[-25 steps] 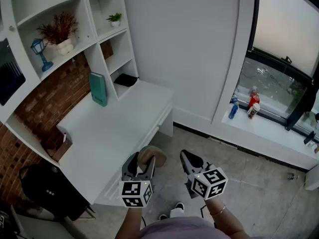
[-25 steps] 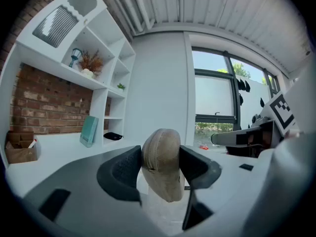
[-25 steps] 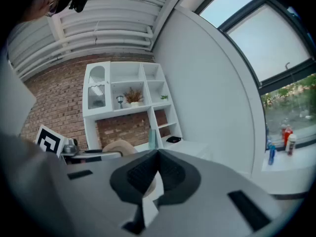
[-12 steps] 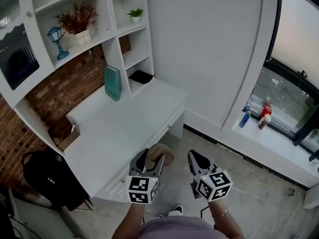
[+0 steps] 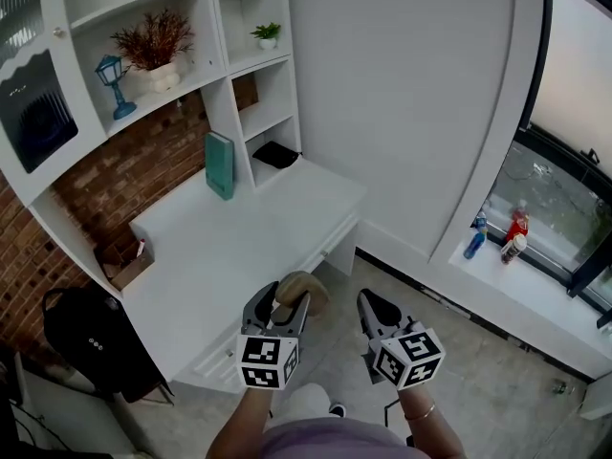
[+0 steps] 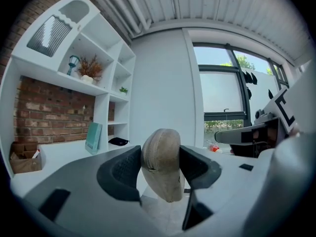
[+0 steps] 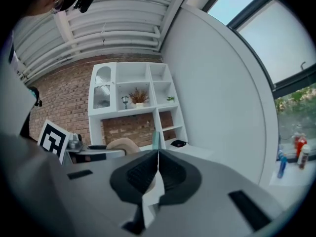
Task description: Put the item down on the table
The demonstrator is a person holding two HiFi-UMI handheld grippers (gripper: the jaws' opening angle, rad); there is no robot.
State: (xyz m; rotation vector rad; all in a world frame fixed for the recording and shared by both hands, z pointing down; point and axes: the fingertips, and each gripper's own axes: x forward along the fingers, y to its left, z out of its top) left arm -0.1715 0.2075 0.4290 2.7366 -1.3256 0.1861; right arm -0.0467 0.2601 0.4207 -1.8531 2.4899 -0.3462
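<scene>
A tan, rounded pouch-like item (image 5: 300, 291) (image 6: 162, 163) is clamped between the jaws of my left gripper (image 5: 278, 306) (image 6: 159, 169), which hangs over the floor just off the front edge of the white desk (image 5: 220, 247). The same tan item (image 7: 122, 144) shows at the left in the right gripper view. My right gripper (image 5: 368, 311) (image 7: 158, 168) is beside the left one, over the floor, with its jaws pressed together and nothing between them.
On the desk stand a teal book (image 5: 220, 164) and a small brown box (image 5: 121, 262); a black object (image 5: 277, 154) lies in a low shelf cubby. Shelves above hold a blue lantern (image 5: 112, 84) and plants (image 5: 158, 49). A black bag (image 5: 91, 342) sits below left. Bottles (image 5: 497, 235) line the windowsill.
The view has swung right and nearer to the desk. Both grippers keep their places side by side, the left still holding the tan item.
</scene>
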